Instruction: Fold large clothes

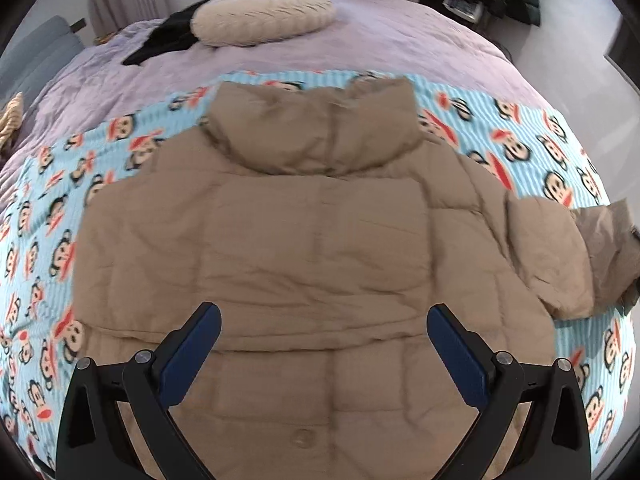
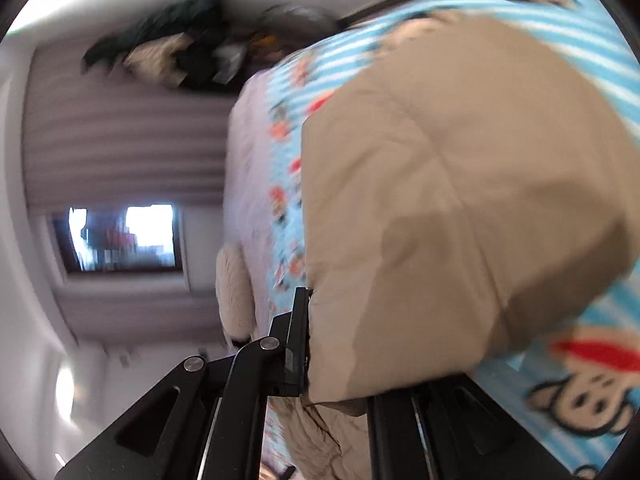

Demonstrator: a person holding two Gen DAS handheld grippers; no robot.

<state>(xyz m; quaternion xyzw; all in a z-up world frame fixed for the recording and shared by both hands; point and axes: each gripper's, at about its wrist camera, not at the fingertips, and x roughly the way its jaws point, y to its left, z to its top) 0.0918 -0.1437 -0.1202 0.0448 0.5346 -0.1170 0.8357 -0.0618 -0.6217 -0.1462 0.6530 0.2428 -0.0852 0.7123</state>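
**Tan jacket flat on the bed, one sleeve in a clamp**

Nearest, the left gripper (image 1: 324, 344) hangs with its blue-padded jaws spread wide and empty above the hem of the tan puffer jacket (image 1: 312, 240). The right gripper (image 2: 316, 344) is clamped tight on a fold of the jacket's fabric, apparently the sleeve, though that view is blurred. The jacket lies back-up on a monkey-print blanket (image 1: 540, 136), collar at the far side. Farther off, a cream cushion (image 1: 264, 16) rests on the lilac bedcover (image 1: 400, 40).

Bed (image 1: 400, 40), monkey-print blanket (image 1: 520, 140), cushion (image 1: 264, 16), tan jacket (image 1: 300, 240)
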